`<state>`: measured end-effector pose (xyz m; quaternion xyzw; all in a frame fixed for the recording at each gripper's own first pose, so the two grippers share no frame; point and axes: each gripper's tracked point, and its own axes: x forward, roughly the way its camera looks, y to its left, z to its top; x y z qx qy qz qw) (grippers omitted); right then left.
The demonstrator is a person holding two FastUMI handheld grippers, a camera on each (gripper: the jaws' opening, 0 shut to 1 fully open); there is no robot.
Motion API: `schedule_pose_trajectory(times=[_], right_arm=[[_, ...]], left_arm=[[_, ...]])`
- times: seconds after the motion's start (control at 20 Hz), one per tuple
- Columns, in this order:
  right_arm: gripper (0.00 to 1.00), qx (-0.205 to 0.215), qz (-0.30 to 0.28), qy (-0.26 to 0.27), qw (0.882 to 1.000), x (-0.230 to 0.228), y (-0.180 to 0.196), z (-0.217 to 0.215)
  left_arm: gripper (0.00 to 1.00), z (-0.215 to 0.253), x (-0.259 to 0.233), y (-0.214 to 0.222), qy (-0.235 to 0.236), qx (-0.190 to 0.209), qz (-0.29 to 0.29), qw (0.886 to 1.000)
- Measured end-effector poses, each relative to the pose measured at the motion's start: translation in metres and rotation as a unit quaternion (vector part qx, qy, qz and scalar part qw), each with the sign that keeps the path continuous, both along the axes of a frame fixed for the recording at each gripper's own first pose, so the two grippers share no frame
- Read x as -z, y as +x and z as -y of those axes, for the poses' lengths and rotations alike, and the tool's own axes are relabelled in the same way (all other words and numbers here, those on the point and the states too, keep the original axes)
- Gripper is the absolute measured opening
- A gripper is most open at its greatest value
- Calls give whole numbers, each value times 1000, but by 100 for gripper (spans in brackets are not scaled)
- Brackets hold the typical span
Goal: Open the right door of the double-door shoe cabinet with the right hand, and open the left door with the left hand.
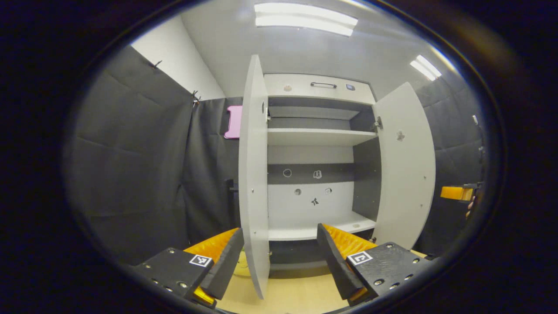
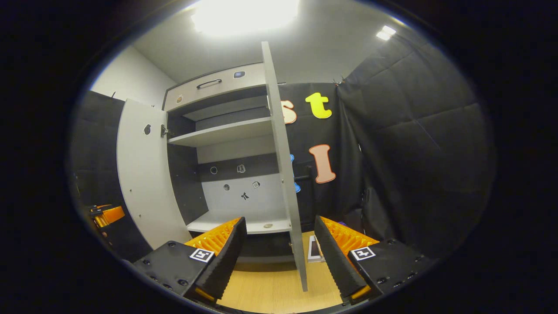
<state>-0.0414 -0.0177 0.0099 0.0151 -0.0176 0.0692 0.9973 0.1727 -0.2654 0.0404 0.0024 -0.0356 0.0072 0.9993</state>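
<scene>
Both doors of the cabinet (image 1: 314, 131) stand swung wide, shelves bare to see. The left tongs (image 1: 279, 257) gape wide with the left door (image 1: 253, 174) edge-on between the fingers, touching neither. The right tongs (image 2: 279, 253) are just as wide around the right door's (image 2: 283, 165) edge, above the wooden floor (image 2: 270, 292).

We saw bright ceiling lights (image 1: 305, 18) glaring overhead (image 2: 244, 15); fisheye bending curved the sharp, evenly lit edges.

Black cloth walls (image 1: 130, 165), wooden floor (image 2: 270, 292)
</scene>
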Motion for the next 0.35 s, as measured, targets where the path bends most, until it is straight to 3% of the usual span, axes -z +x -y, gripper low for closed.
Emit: schedule_pose_trajectory(times=[0.35], right_arm=[[98,1,9,-16,1000,8,-1,-30]], left_arm=[[98,0,15,1,9,44,-13,999]])
